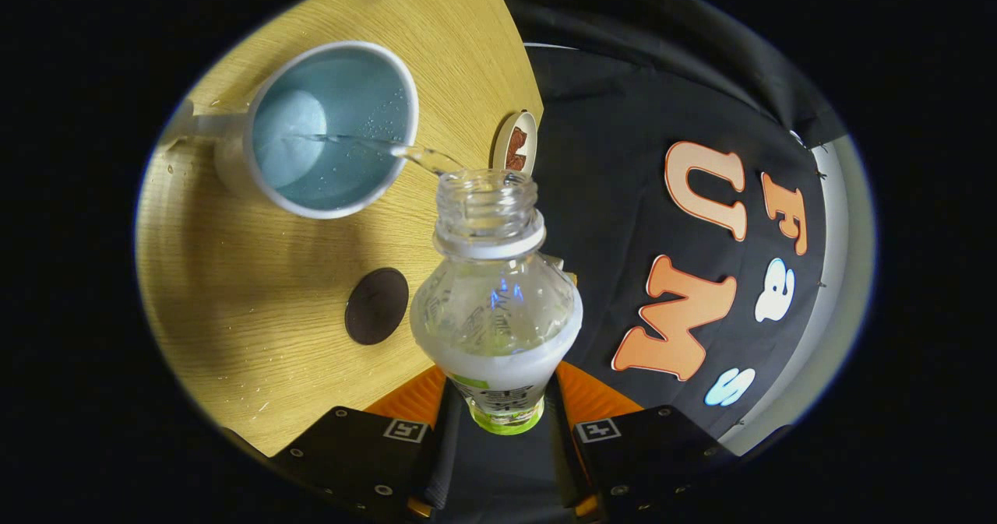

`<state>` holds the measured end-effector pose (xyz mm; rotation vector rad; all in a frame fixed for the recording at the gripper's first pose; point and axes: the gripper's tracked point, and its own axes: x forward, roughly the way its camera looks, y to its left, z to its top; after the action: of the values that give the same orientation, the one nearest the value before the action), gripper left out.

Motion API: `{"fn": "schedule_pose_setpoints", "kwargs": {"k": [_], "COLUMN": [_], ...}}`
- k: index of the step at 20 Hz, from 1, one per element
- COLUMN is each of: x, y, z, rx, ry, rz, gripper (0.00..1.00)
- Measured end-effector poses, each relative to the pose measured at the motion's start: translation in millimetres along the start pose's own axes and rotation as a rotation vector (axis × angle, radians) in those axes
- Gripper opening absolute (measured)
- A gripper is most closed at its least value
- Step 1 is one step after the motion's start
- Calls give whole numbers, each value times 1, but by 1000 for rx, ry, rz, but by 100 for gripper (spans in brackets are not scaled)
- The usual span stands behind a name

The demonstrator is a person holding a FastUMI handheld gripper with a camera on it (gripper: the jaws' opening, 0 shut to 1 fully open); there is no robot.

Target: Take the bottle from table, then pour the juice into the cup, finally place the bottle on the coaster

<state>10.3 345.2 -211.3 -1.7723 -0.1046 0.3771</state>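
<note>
My gripper point(505, 423) is shut on a clear plastic bottle point(495, 306) with a white and green label; both fingers press on its body. The bottle is uncapped and tipped toward a white cup point(331, 131) with a pale blue inside, which stands on the wooden table point(234, 290) beyond the fingers. A thin clear stream point(389, 149) runs from the bottle's mouth over the rim into the cup. A dark round coaster point(377, 306) lies flat on the table beside the bottle's shoulder, nearer to me than the cup.
A small round beige item with a brown centre point(515, 142) sits near the table's edge just past the bottle's mouth. Small drops dot the wood around the cup. The table's edge runs behind the bottle, with the black booth wall point(623, 197) beyond it.
</note>
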Motion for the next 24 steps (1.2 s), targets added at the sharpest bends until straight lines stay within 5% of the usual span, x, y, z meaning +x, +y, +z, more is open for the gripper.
{"fn": "schedule_pose_setpoints", "kwargs": {"k": [24], "x": [1], "y": [-8], "z": [-2], "rx": [-100], "ry": [-28], "rz": [-18], "gripper": [54]}}
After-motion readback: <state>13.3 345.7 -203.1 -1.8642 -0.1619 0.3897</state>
